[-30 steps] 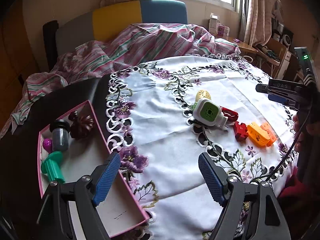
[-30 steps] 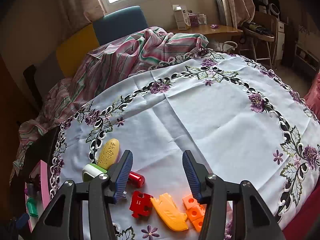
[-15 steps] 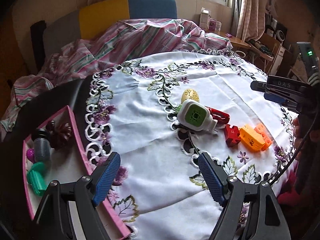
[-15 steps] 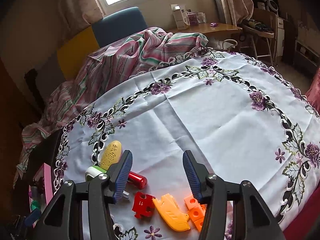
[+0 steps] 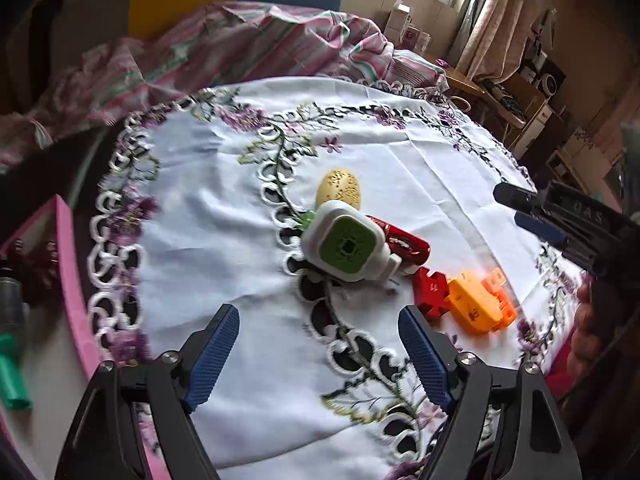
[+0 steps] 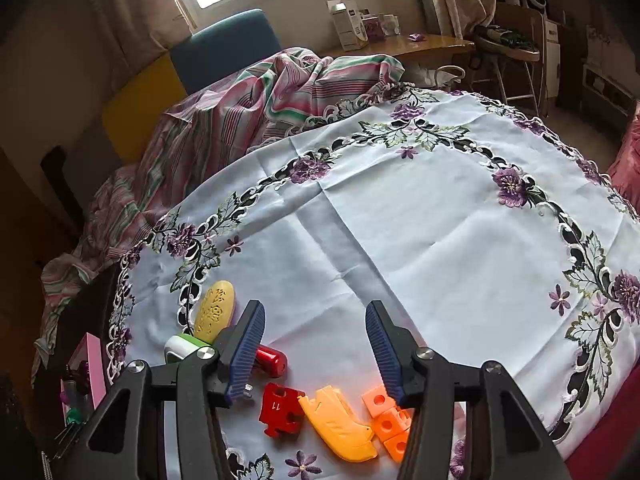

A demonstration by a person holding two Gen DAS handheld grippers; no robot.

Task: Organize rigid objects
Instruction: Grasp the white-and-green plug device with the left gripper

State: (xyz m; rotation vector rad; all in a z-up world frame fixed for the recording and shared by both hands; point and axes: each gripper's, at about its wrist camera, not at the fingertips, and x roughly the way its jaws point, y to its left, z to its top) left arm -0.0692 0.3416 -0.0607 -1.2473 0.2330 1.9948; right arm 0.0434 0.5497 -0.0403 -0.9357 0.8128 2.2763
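A cluster of small objects lies on the white embroidered tablecloth: a white plug-in device with a green face, a yellow oval piece, a red cylinder, a red puzzle piece, an orange-yellow toy and orange blocks. My left gripper is open and empty, just short of the white device. My right gripper is open and empty above the cluster, over the red puzzle piece, orange-yellow toy and orange blocks. It also shows in the left wrist view.
A pink-rimmed tray at the left table edge holds a green piece, a grey bottle and a dark pinecone-like thing. A striped blanket covers the chairs behind the table.
My left gripper has swung right from the tray toward the object cluster, which now sits closer and centred. My right gripper has barely moved and stays open.
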